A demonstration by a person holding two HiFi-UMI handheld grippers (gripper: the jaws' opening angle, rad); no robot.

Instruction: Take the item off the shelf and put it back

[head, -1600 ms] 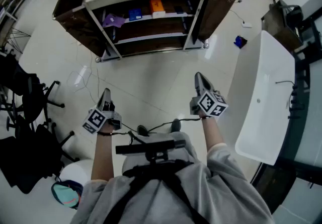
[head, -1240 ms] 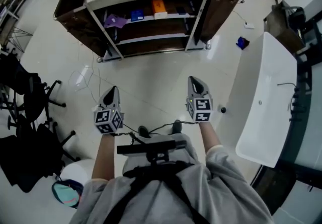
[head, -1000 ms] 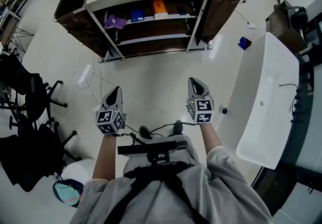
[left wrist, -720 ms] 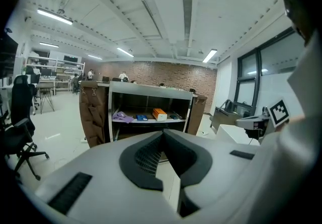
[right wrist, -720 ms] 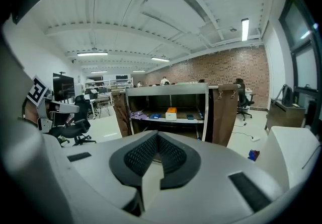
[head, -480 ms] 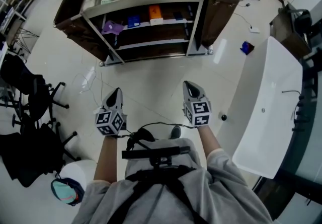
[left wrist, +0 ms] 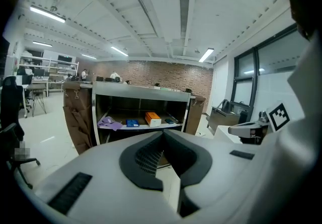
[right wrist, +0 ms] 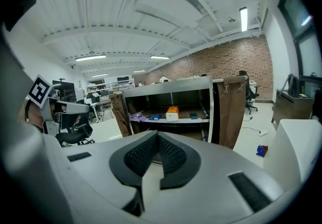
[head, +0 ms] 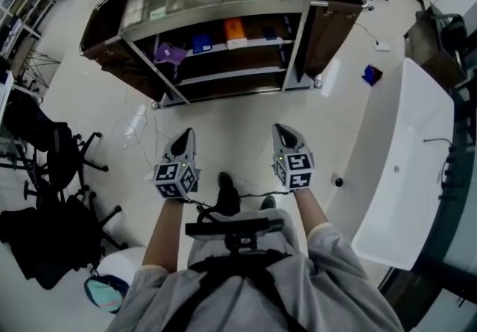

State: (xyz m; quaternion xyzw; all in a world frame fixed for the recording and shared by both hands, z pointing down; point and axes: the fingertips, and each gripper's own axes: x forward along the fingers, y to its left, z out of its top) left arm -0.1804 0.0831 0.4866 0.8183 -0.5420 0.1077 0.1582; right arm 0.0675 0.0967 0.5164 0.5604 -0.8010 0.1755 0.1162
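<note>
Left claw (head: 184, 141) and right claw (head: 282, 135) both pinched together on nothing, pointed at the shelf (head: 216, 8) but well apart from it, likely pre-reach; orange box (head: 234, 27) sits untouched on its middle level.

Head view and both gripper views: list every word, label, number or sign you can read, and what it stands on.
No text can be read in any view.
Orange box on the shelf unit: print too small to read.
Blue box beside it: print too small to read.
Cubes on the left gripper and right gripper: black-and-white square marker patterns only, no letters or numbers.
</note>
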